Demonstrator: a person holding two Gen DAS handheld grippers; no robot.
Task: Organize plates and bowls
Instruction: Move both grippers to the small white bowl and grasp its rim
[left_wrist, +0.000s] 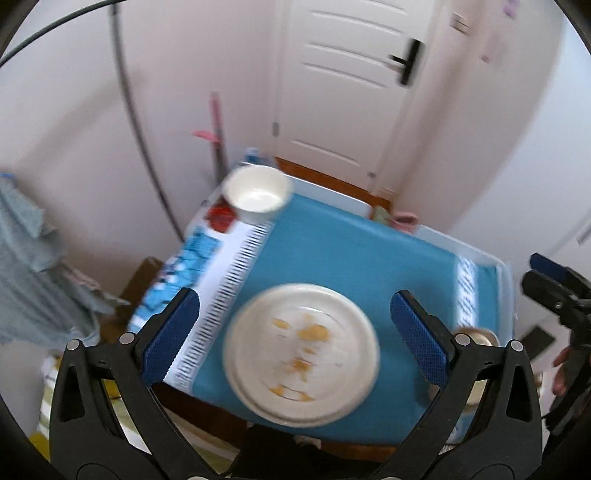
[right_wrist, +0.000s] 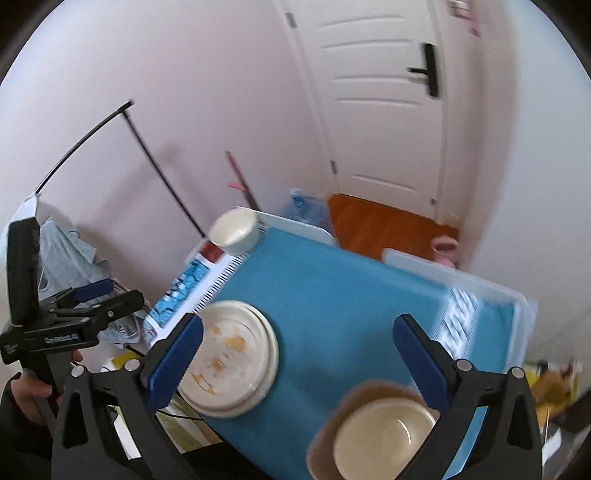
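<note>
Nearest in the left wrist view, the left gripper (left_wrist: 295, 332) hangs above the table with its blue-padded fingers (left_wrist: 171, 334) spread wide and nothing between them; the white plates (left_wrist: 301, 354), a stack of at least two with orange food smears on the top one, lie on the blue cloth (left_wrist: 351, 251) straight below the gap, untouched by either pad. In the right wrist view the right gripper (right_wrist: 295, 354) is likewise wide open and empty, held above the near edge of the same table. Just below its right finger a cream bowl (right_wrist: 384, 439) sits in a brown square holder (right_wrist: 325, 435) at the near right corner of the cloth, while the stack of plates shows behind its left finger, near the cloth's left edge and well apart from the bowl. Each view catches the other gripper at its side, with a hand (right_wrist: 27, 391) gripping the left tool's handle. Farther back, at the far left corner of the table, a white bowl (left_wrist: 256, 194) rests at the patterned edge of the cloth, beside a red patch of the print. Beyond the table stand a wooden floor (right_wrist: 384, 225), a white door (left_wrist: 354, 85) with a black handle (left_wrist: 408, 61), and grey clothes (left_wrist: 33, 266) hanging at the left. Both views are blurred.
</note>
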